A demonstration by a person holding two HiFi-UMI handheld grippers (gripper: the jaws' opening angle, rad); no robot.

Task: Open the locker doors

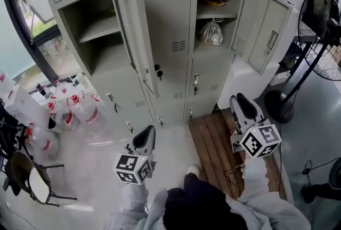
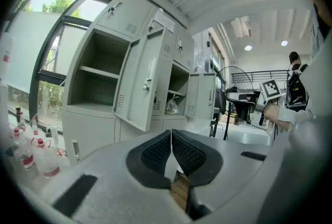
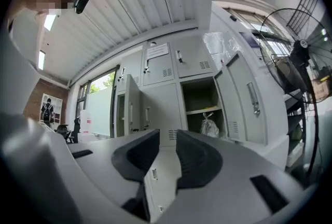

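Note:
A bank of grey lockers [image 1: 160, 80] faces me. The left locker's door [image 1: 136, 37] [image 2: 145, 85] swings out over two bare shelves. Beside the right compartment, its door [image 1: 264, 32] [image 3: 249, 98] is also swung out, and a plastic bag [image 1: 212, 33] [image 3: 209, 127] lies inside. Between them, the middle door [image 1: 165, 21] is closed. My left gripper [image 1: 145, 141] [image 2: 171, 137] hangs low in front of the lockers, shut, its pads meeting on nothing. Over on the other side, my right gripper [image 1: 244, 109] [image 3: 167, 140] hovers apart from the lockers, open, with an empty gap.
The lower locker doors [image 1: 200, 82] are closed, one with a key [image 1: 158, 71] in it. Several spray bottles [image 1: 74, 109] stand on the floor at left, near a stool [image 1: 29, 181]. A wooden pallet [image 1: 218, 149] lies under my right gripper. A standing fan [image 1: 319, 16] is at right.

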